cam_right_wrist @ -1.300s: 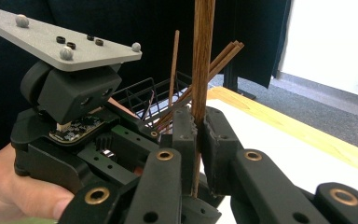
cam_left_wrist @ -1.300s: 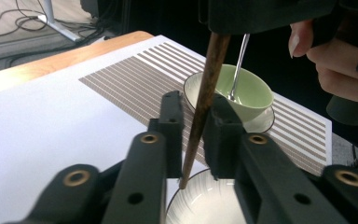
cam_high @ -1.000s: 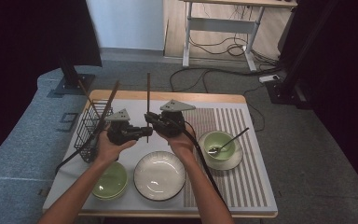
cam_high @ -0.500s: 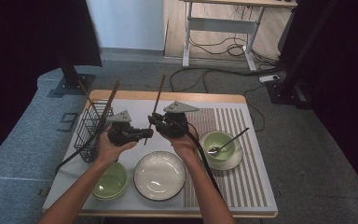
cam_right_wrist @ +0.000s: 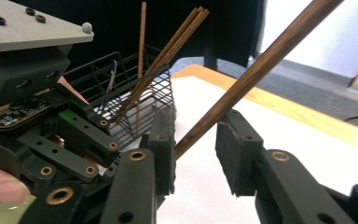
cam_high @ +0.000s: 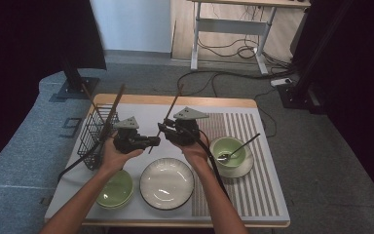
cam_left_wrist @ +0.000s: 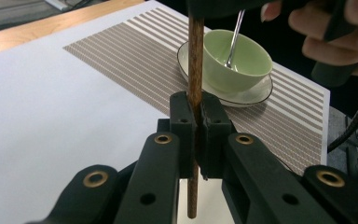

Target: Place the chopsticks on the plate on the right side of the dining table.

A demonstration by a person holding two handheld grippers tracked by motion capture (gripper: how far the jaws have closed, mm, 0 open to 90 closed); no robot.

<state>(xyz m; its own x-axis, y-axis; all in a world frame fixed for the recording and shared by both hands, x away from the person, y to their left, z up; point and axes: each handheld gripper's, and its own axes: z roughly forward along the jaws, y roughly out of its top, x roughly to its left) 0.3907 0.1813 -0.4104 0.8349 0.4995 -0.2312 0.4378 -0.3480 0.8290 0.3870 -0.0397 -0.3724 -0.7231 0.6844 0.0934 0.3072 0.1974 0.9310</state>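
Note:
A brown chopstick (cam_high: 169,113) slants over the white table, its top leaning to the right. My left gripper (cam_high: 152,142) is shut on its lower part; the left gripper view has both pads (cam_left_wrist: 182,112) clamped on the chopstick (cam_left_wrist: 196,56). My right gripper (cam_high: 163,128) faces it from the right. Its jaws have just been opening and now stand apart in the right gripper view (cam_right_wrist: 196,126), with the chopstick (cam_right_wrist: 261,65) running between them, close to one jaw and free of the other.
A black wire basket (cam_high: 95,134) with several chopsticks stands at the table's left. Toward the near edge lie a white plate (cam_high: 167,183) and a green dish (cam_high: 114,189). On the striped mat (cam_high: 253,190), a green bowl (cam_high: 230,148) with a spoon sits on a saucer.
The chopstick stood nearly upright a second ago and now leans with its top to the right. The right gripper's jaws have spread apart around it. Both hands have stayed roughly in place.

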